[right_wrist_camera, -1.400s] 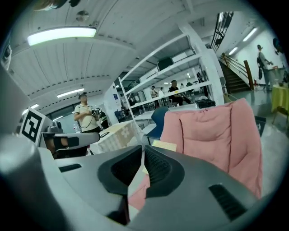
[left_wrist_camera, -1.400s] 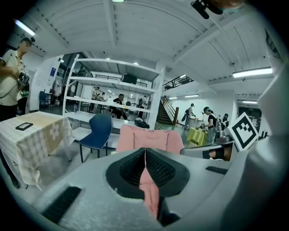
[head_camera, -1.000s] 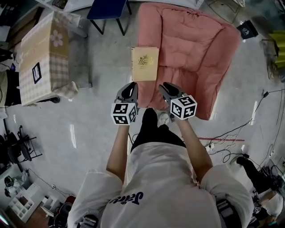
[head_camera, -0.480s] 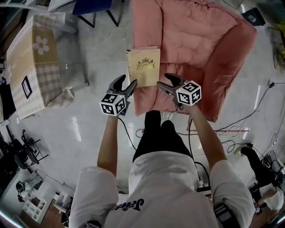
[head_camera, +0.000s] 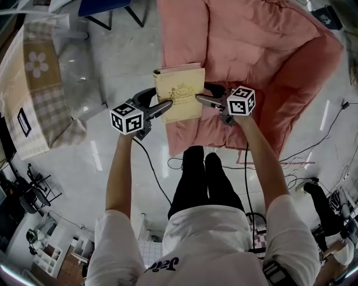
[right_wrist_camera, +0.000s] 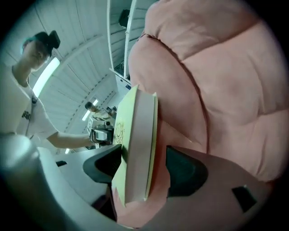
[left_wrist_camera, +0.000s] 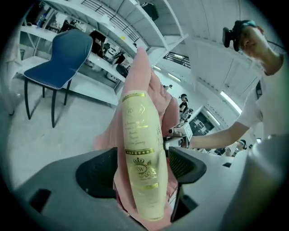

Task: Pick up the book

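A cream book [head_camera: 179, 99] with gold crown print lies on the near edge of a pink cushion [head_camera: 263, 50]. My left gripper [head_camera: 161, 100] is at the book's left side and my right gripper [head_camera: 205, 93] at its right side. Both sets of jaws are opening, each with an edge of the book between them. In the left gripper view the book's spine [left_wrist_camera: 140, 158] stands between the dark pads [left_wrist_camera: 97, 169] of the left gripper [left_wrist_camera: 142, 164], which do not press on it. In the right gripper view the page edge [right_wrist_camera: 137, 149] sits inside the right gripper [right_wrist_camera: 142, 164], with gaps to both pads.
A checked box with a flower print [head_camera: 33, 84] stands at the left on the pale floor. A blue chair [head_camera: 103, 8] is at the top, seen also as the blue chair [left_wrist_camera: 61, 49]. Cables [head_camera: 302, 151] trail at the right. The person's legs [head_camera: 204, 179] are just below the cushion.
Both grippers have come down and forward from in front of the person to the book. Their jaws, nearly shut before, now stand wide around the book's two sides.
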Available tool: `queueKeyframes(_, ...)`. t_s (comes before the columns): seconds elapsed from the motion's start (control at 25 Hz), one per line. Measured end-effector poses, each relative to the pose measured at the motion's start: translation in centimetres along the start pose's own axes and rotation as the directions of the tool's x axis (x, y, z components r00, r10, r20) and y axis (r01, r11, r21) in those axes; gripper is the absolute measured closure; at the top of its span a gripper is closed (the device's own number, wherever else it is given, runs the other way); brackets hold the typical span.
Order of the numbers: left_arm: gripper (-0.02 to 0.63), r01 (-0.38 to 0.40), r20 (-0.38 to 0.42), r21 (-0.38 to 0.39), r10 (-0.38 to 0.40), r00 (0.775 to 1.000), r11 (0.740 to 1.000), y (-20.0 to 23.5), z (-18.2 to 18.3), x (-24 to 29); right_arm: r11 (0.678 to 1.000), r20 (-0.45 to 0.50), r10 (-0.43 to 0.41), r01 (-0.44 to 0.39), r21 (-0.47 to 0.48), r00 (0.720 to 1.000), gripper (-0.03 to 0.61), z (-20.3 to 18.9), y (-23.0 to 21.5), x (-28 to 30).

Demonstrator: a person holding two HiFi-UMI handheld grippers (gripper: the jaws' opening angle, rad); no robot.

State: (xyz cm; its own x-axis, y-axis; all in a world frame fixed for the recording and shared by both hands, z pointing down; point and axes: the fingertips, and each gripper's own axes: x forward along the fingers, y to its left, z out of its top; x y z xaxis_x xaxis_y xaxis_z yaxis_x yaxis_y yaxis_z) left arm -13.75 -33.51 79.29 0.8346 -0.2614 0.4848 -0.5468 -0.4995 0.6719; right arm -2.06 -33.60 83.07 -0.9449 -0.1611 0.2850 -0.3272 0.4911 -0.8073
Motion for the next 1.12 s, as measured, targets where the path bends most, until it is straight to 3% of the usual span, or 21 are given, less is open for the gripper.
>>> queueKeyframes(0.16,0.272,0.021,-0.028,0.005,-0.021,0.999,1.000,0.1,-0.6,1.4,0.986,0.106,0.131,-0.140,0.085,0.986,0.282,1.1,0.4,0.9)
queueKeyframes(0.36,0.281,0.028,-0.001,-0.055,-0.028,1.000,0.998,-0.2,-0.7,1.8,0.973,0.121,0.183,-0.197,0.120,0.976,0.284,1.6,1.2,2.0)
queueKeyframes(0.44,0.345,0.020,0.001,-0.078,-0.020,1.000,0.997,-0.3,-0.7,1.8,0.972,0.106,0.186,-0.199,0.129,0.977,0.296,1.4,1.6,2.3)
queueKeyframes(0.84,0.351,0.049,-0.014,-0.094,-0.050,0.999,0.994,-1.5,0.3,1.0,0.981,0.044,0.174,-0.177,0.077,0.984,0.304,2.7,3.3,1.6)
queueKeyframes(0.96,0.352,0.071,-0.007,-0.074,-0.072,0.997,0.995,-2.8,1.3,0.3,0.985,0.036,0.161,-0.163,0.053,0.986,0.305,3.7,4.8,0.9)
queueKeyframes(1.12,0.353,0.109,0.011,0.003,-0.109,0.994,0.994,-7.9,3.4,-0.8,0.990,0.056,0.138,-0.137,-0.019,0.989,0.307,5.4,9.2,-2.8)
